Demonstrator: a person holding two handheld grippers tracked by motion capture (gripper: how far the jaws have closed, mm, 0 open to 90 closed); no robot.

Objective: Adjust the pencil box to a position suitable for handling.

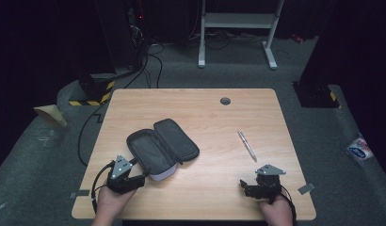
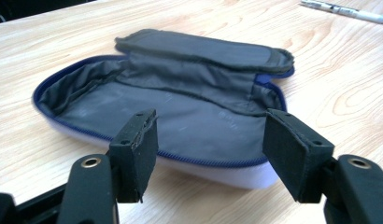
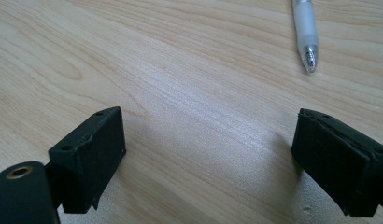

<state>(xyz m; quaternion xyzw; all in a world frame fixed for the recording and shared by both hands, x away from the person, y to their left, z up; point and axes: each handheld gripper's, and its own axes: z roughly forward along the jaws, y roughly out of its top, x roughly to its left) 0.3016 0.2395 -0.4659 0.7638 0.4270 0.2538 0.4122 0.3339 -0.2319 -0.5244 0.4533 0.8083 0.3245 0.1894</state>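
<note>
Lying on the table (image 1: 191, 101) are two things that matter here: an open pencil case (image 1: 162, 148) and a pen (image 1: 246, 146). The case is on the left half of the table. Its lid is flipped back and the inside looks bare. The pen is on the right half, well apart from the case.

The right gripper (image 1: 245, 187) sits low near the front edge of the table. Its jaws are wide apart with nothing between them. From this gripper the pen lies at about 12 o'clock, a little way ahead. In the right gripper view the tip of the pen (image 3: 307, 39) points back toward the gripper, at about 1 o'clock. The pen's long line runs away from the person, leaning a bit to the left at its far end. So I think the jaws would have to close across the pen, not along it.

The left gripper (image 1: 138, 175) is just beside the near end of the case. Its jaws are apart too and hold nothing. In the left gripper view the case (image 2: 180, 121) lies right ahead at 12 o'clock.

The right hand (image 1: 276, 209) is much nearer the pen, so it looks like the one to fetch it. From the pen the case lies at about 9 o'clock.
</note>
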